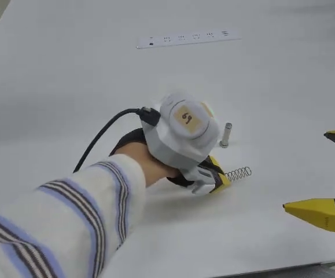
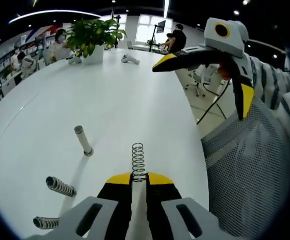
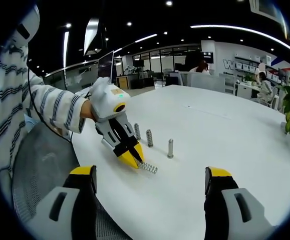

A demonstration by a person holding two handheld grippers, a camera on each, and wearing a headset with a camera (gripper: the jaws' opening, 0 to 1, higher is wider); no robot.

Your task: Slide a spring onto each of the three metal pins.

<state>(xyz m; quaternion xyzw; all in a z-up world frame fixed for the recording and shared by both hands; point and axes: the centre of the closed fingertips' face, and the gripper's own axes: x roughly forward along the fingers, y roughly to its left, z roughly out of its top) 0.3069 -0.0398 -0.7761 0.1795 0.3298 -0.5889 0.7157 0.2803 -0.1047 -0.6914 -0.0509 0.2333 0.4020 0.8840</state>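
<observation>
Your left gripper is clenched on the near end of the spring, which lies low along the table, pointing away from the jaws. Two are done: a sprung pin and a second sprung pin each wear a coil. The bare pin stands upright just beside the spring, unthreaded (the only one left). Your right gripper hangs well apart, jaws spread, holding nothing. The cable trails behind you and the power strip sits far off; nothing blocks the pin.
</observation>
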